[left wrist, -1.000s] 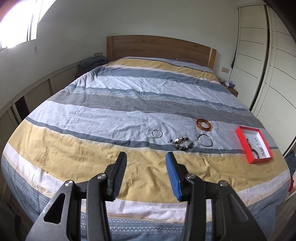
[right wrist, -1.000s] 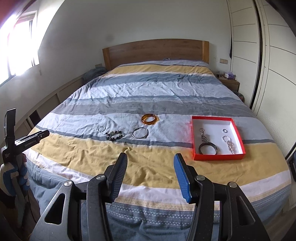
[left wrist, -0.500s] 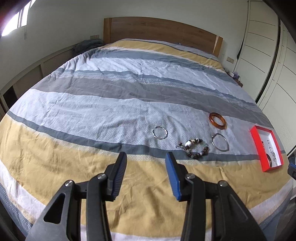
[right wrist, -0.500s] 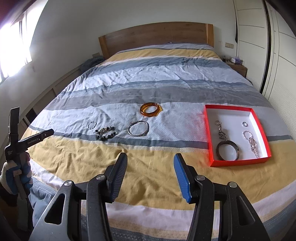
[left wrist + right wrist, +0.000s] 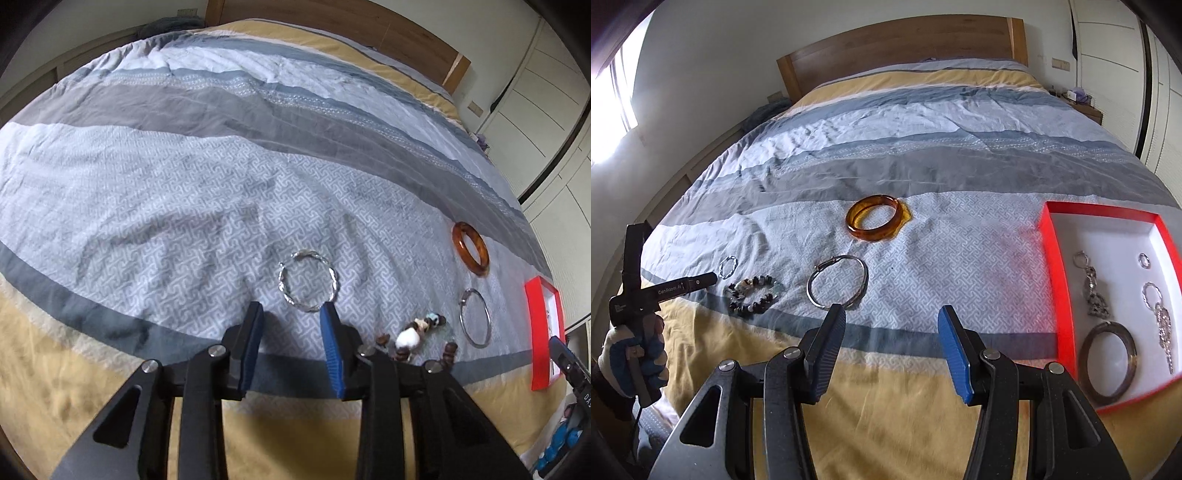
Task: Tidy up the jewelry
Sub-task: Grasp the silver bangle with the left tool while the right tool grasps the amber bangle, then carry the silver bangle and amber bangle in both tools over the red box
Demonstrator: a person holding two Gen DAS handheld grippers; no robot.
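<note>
You have four bracelets loose on the bedspread (image 5: 960, 147): twisted silver bangle (image 5: 308, 280) just beyond your wide-open left gripper (image 5: 291, 347), beaded bracelet (image 5: 753, 293), wire bangle (image 5: 837, 281), amber bangle (image 5: 874, 218). Right gripper (image 5: 890, 350) gapes wide, empty. Red box (image 5: 1057, 266) sits right.

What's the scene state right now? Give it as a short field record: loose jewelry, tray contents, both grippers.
surface: striped bed cover
loose on cover: twisted silver wire bangle; beaded bracelet of dark and white beads; thin plain silver bangle; amber translucent bangle
container: red-rimmed white tray
in tray: dark metal bangle; silver chain pieces; small ring
left gripper: open, empty, just short of the twisted bangle
right gripper: open, empty, near the plain bangle
</note>
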